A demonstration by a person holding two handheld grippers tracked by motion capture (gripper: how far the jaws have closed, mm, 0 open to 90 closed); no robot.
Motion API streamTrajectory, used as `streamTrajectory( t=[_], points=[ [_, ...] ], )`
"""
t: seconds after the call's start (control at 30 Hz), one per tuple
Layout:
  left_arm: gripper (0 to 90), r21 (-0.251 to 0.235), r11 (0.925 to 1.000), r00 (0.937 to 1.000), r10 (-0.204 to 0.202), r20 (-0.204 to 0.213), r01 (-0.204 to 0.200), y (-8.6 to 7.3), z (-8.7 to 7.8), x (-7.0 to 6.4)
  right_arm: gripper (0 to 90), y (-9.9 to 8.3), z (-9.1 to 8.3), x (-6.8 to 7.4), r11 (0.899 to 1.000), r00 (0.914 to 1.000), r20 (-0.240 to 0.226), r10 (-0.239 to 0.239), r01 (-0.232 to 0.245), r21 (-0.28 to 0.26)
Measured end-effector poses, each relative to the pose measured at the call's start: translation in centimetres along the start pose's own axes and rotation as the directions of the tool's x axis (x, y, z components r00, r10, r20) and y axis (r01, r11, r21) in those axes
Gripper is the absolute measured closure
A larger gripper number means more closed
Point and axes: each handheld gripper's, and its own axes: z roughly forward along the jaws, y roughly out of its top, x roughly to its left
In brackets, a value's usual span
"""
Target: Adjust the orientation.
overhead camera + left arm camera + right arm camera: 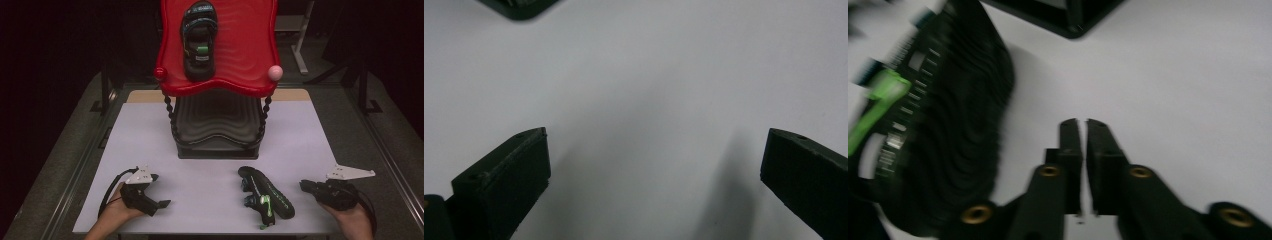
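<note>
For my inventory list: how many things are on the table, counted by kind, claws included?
Sandals: 2, one on the red top tray at, one on the table at
Two-tier rack: 1
Claws: 2, left, right
Total: 5

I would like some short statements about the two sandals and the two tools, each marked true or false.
1. One sandal lies on the red tray of the stand. True.
2. The second sandal lies on the black lower shelf. False: it lies on its side on the white table.
3. The left tool has its jaws wide apart. True.
4. The right tool grips the sandal on the table. False: its jaws are nearly closed on nothing, beside that sandal.
5. Both sandals are black with green parts. True.
</note>
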Motion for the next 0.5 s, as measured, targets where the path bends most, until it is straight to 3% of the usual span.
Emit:
streamTrajectory(
  t=[0.2,0.23,0.5],
  points=[
    [0.0,0.017,0.9995,0.9991,0.029,-0.030,-0.028,0.1,0.2,-0.4,89.7,1.2,0.1,1.2,0.999,0.9951,-0.093,-0.034,0.031,-0.033],
    [0.0,0.027,0.9988,0.9982,0.043,-0.043,-0.042,0.1,0.3,-0.6,89.7,1.3,0.1,1.4,0.999,0.9941,-0.102,-0.037,0.034,-0.035],
    [0.0,0.027,0.9988,0.9982,0.042,-0.043,-0.041,0.1,0.3,-0.6,89.7,2.9,1.3,3.1,0.996,0.9827,-0.164,-0.085,0.077,-0.054]
  ],
)
